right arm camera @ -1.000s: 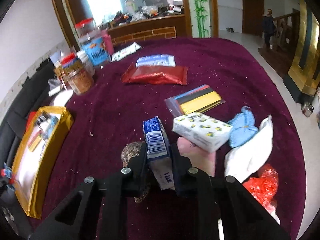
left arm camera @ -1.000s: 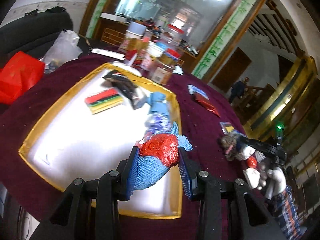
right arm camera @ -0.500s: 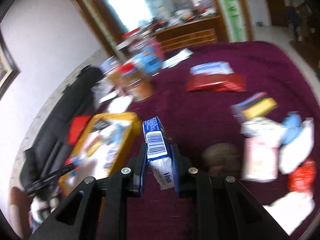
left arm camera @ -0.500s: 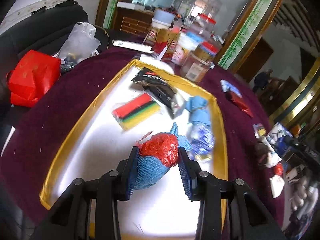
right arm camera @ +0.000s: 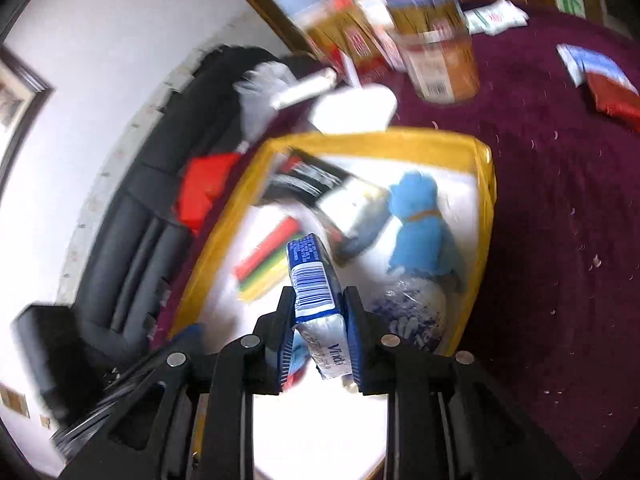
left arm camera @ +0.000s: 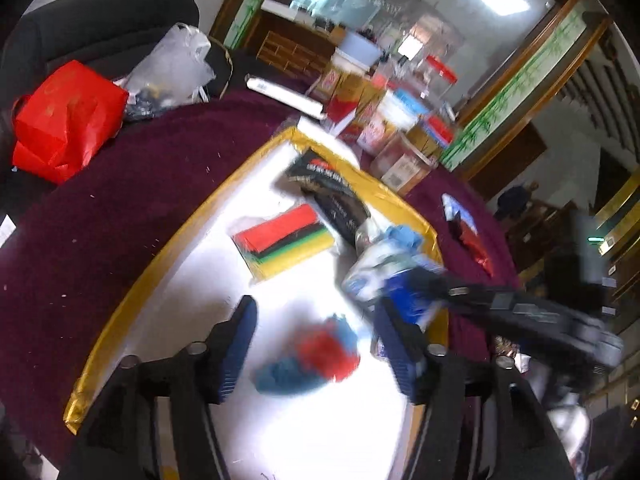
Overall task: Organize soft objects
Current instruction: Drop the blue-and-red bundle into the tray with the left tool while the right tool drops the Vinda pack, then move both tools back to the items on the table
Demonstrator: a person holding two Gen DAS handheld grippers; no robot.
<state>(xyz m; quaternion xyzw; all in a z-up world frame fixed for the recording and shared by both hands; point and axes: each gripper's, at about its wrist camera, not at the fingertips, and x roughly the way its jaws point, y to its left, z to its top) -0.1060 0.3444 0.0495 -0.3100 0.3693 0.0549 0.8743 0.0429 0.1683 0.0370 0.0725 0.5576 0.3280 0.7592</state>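
**Blue-and-red bundle let go in the tray, tissue pack arriving above it**

Off to the left, a red bag (left arm camera: 66, 120) sits on the dark sofa beyond the maroon table (left arm camera: 100, 248). On the table lies the gold-rimmed tray (left arm camera: 168, 248) with its white floor. The left gripper (left arm camera: 316, 344) hangs over the tray's near part, its fingers spreading apart; the blue cloth bundle with the red wrap (left arm camera: 316, 360) lies blurred between them on the white floor, touching neither pad. Farther in lie a striped red, black, green and yellow pack (left arm camera: 284, 240), a black packet (left arm camera: 332, 196), and toward the right rim a light blue cloth toy (right arm camera: 416, 232) with a blue-and-white printed bag (right arm camera: 412, 312) just before it. From the right, the right gripper (right arm camera: 318, 336) reaches over the tray, its fingers loosening slightly yet still pressing both sides of an upright blue-and-white tissue pack (right arm camera: 314, 292). Jars (right arm camera: 436, 52) stand on the table beyond the tray's far rim.
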